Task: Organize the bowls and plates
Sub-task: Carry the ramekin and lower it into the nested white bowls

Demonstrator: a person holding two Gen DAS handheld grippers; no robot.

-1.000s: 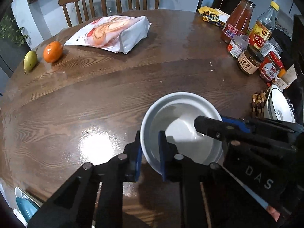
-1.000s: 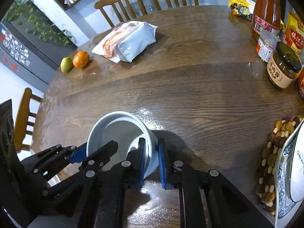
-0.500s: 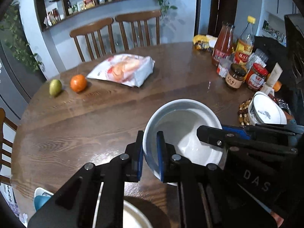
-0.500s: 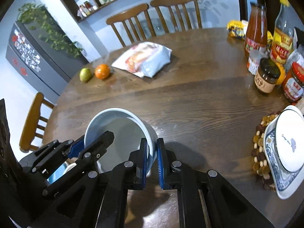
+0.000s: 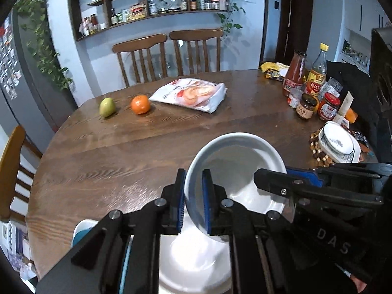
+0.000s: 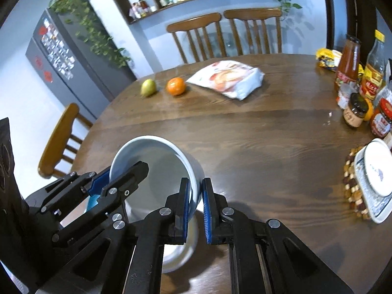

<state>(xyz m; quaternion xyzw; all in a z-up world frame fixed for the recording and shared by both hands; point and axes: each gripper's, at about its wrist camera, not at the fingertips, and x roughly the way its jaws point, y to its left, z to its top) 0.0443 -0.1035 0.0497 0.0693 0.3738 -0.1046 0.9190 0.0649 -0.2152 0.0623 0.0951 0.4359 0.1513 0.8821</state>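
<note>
Both grippers hold one white bowl (image 5: 235,169) (image 6: 152,159) tilted in the air above the near part of the wooden table (image 5: 122,161). My left gripper (image 5: 193,181) is shut on its left rim, one pad inside and one outside. On the opposite rim my right gripper (image 6: 196,188) is shut the same way. Each shows in the other's view: the right gripper (image 5: 262,181) and the left gripper (image 6: 132,171). Under the held bowl a wider white dish (image 5: 196,264) (image 6: 176,257) rests by the table's near edge. A blue bowl (image 5: 80,235) peeks out to its left.
A patterned plate with a white bowl (image 5: 338,144) (image 6: 377,171) sits on a beaded trivet at the right. Jars and sauce bottles (image 5: 306,90) crowd the far right. A pear (image 5: 107,107), an orange (image 5: 140,104) and a snack bag (image 5: 191,94) lie at the back, before two chairs.
Both grippers have lifted the bowl off the table and drawn it toward the near edge. The wide white dish has come into view beneath it.
</note>
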